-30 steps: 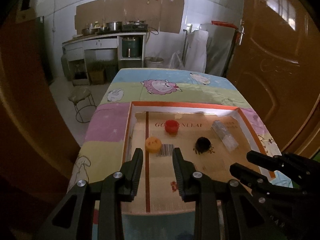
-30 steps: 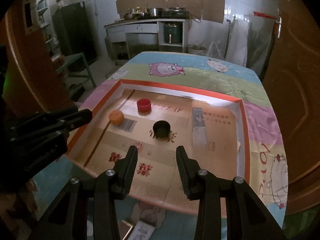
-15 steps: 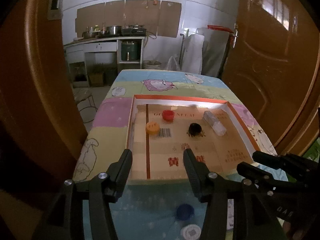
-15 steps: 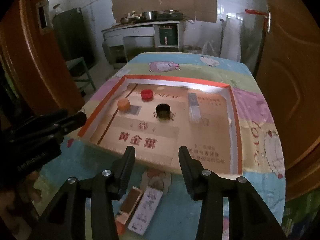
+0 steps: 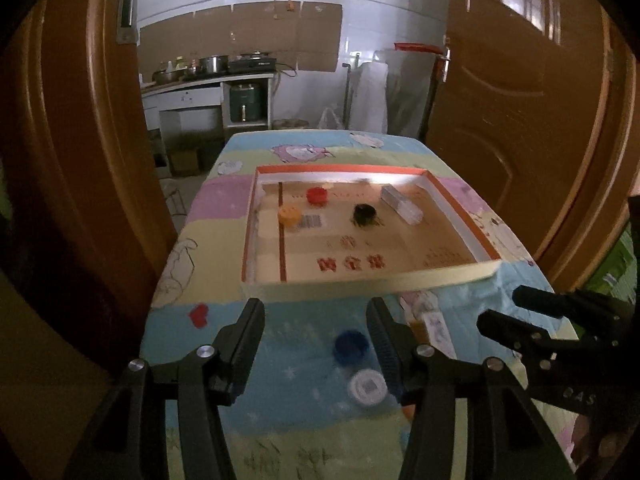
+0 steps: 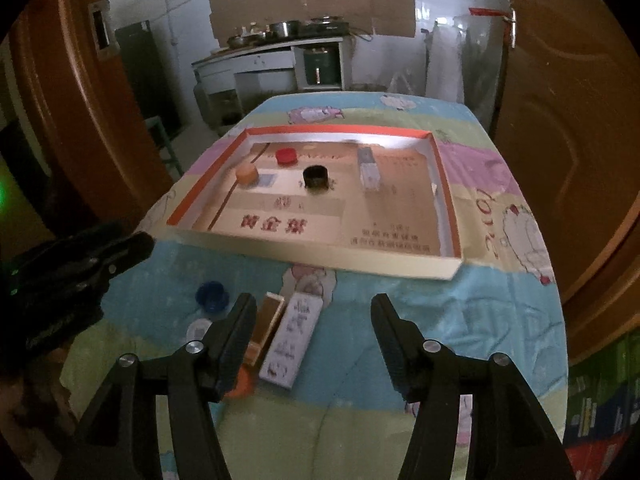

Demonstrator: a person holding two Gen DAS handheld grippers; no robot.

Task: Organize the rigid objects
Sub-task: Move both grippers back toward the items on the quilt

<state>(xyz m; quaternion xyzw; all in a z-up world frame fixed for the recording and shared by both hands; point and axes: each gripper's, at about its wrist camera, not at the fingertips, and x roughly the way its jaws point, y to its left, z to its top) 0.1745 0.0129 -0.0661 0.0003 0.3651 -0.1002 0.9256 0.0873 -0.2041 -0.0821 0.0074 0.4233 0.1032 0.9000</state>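
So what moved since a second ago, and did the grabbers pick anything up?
Both grabbers pulled back from over the tray toward the near end of the table. That brought the blue cap, white cap and two small boxes into view. The left gripper and right gripper stayed open and picked up nothing. The red cap, orange cap, black cap and clear box kept their places in the tray.

Both grippers are matte black plastic. The left gripper (image 5: 316,332) and right gripper (image 6: 314,330) each have two tapered fingers with ribbed inner pads (image 5: 382,344), angular cut-out arms and round silver screws (image 6: 194,347).
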